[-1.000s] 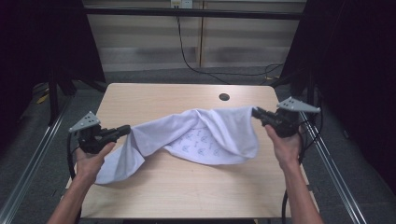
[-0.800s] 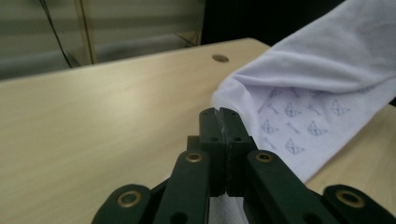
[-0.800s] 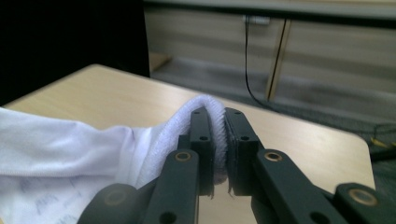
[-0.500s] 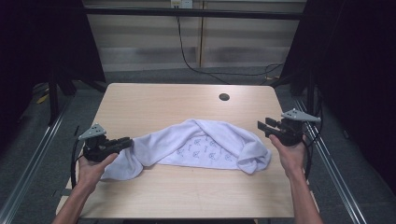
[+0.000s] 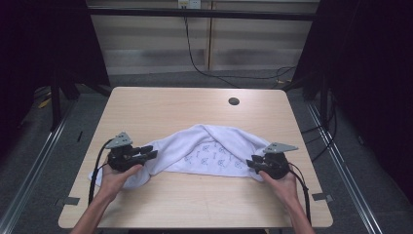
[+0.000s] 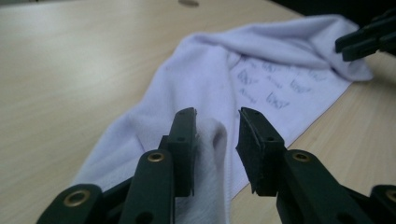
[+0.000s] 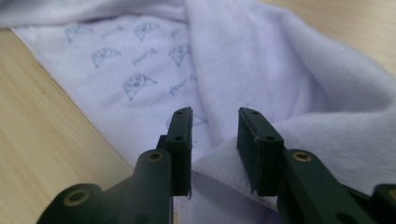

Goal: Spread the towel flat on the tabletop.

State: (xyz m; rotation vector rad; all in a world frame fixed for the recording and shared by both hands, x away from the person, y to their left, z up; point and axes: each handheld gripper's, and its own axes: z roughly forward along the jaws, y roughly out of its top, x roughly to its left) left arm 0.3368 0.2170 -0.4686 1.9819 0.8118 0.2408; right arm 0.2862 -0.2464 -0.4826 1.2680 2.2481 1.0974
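The person is letting the white towel (image 5: 204, 151) settle folded across the table's (image 5: 160, 107) near half, the left gripper (image 6: 217, 133) just opening and the right gripper (image 7: 215, 135) just narrowing, both parted around its ends, gripping nothing.

My high view looks forward and down from above my side of the table (image 5: 160, 105), well back, forearms entering at six o'clock. My left gripper view sits low and close, facing along the white towel (image 6: 261, 70) toward one o'clock. My right gripper view hangs just above the same towel, which all three views share.
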